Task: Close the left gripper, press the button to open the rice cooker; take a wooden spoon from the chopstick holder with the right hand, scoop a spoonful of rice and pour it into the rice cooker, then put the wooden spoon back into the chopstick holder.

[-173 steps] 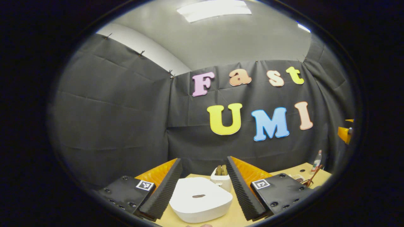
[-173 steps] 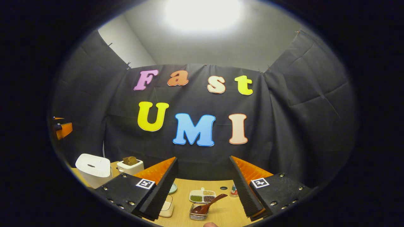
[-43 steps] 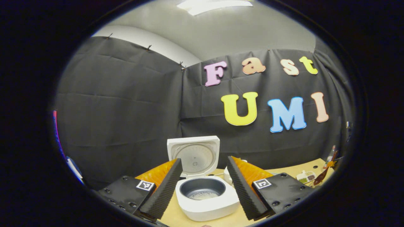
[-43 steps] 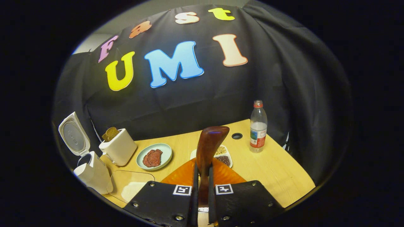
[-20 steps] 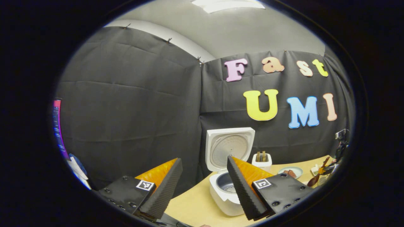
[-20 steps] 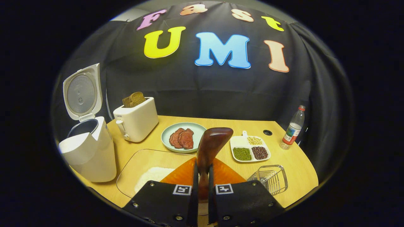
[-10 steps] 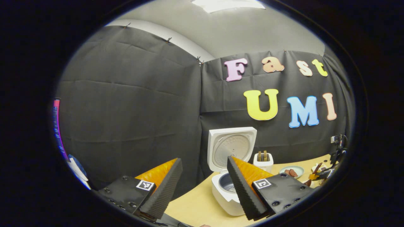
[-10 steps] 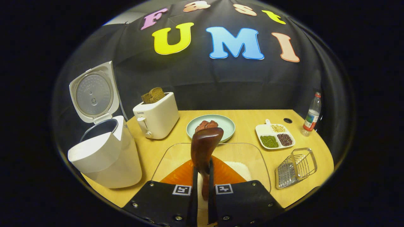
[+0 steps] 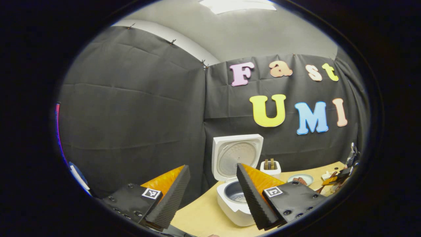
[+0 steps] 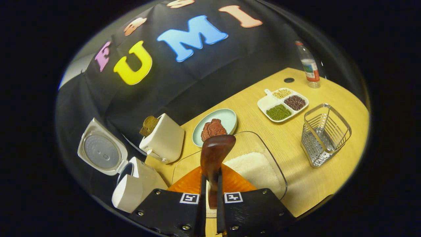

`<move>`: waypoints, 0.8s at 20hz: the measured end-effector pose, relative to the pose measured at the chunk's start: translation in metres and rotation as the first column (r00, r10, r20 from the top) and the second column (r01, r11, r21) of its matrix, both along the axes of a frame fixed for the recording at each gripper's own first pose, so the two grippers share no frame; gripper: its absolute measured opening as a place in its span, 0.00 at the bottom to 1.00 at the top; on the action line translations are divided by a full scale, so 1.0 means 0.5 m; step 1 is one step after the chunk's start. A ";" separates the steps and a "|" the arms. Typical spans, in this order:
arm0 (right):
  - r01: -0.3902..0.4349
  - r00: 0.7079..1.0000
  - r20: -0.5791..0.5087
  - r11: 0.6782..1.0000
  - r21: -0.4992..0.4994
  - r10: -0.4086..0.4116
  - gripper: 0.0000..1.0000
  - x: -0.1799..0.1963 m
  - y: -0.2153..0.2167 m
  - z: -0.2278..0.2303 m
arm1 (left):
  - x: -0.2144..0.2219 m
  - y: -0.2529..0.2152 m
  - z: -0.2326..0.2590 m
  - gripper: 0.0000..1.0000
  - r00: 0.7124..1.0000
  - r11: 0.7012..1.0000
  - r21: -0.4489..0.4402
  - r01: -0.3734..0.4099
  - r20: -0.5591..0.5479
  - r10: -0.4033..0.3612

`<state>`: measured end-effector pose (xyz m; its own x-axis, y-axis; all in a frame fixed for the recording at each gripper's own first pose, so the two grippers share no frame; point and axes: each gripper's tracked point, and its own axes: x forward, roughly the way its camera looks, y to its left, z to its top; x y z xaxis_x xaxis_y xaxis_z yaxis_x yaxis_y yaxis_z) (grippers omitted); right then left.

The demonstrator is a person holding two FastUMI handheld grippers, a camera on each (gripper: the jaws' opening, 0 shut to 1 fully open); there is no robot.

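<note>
My right gripper (image 10: 210, 177) is shut on the handle of the dark wooden spoon (image 10: 215, 151). The spoon's bowl points forward over the glass tray (image 10: 185, 166), beside the heap of white rice (image 10: 253, 171). The white rice cooker (image 10: 135, 191) stands at the lower left with its lid (image 10: 100, 153) up. The wire chopstick holder (image 10: 324, 133) stands empty at the right. My left gripper (image 9: 212, 166) is open and holds nothing. It hangs left of the open rice cooker (image 9: 235, 200), whose grey pot shows behind the right finger.
On the wooden table (image 10: 329, 181), a white toaster (image 10: 164, 140) with bread stands behind the tray. Beside it is a green plate (image 10: 227, 120) with meat, then a divided dish (image 10: 283, 103) of beans. A water bottle (image 10: 309, 65) stands at the far corner.
The right gripper has tilted and rolled, carrying the spoon down over the rice tray. The left gripper has hardly moved and stays open.
</note>
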<state>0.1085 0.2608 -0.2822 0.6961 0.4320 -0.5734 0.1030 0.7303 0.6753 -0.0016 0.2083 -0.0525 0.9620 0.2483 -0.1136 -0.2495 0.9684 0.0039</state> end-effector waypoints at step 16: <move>0.040 0.998 0.030 0.874 0.485 -0.062 0.13 0.057 0.076 0.232 | -0.009 0.015 0.006 1.00 1.000 1.000 0.000 0.015 0.009 -0.015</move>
